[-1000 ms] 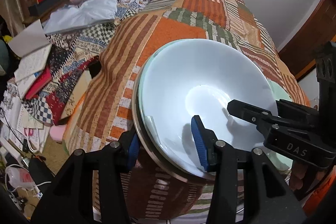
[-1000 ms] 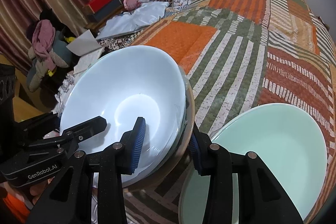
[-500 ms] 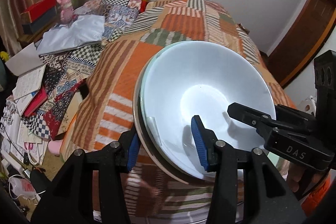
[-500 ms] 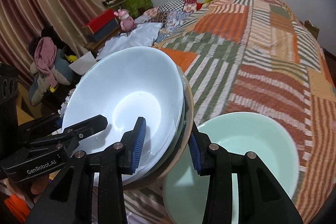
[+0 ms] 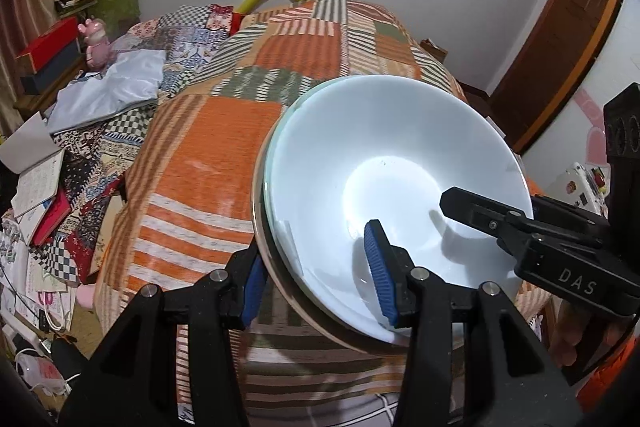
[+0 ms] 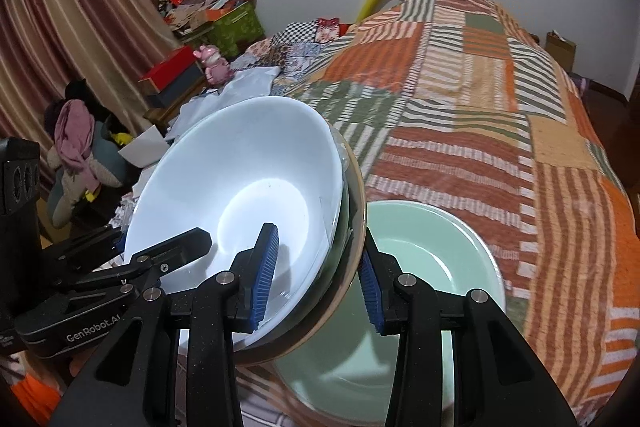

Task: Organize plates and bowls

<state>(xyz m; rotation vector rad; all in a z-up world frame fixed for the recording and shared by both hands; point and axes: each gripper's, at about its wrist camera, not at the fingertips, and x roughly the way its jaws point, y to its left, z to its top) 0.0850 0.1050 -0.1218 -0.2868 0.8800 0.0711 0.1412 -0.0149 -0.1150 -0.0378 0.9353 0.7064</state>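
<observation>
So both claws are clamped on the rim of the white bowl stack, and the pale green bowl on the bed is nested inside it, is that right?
Not quite: the pale green bowl lies apart on the quilt, below the white bowl stack, as the right wrist view shows. The left claw and right claw do clamp its rim.

Tilted white bowl stack [image 5: 384, 163] above pale green bowl [image 6: 432, 251].

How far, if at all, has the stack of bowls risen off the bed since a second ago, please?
Yes: the stack of bowls, clamped by both grippers, has lifted up from the patchwork bedspread, clear of the green bowl.
</observation>
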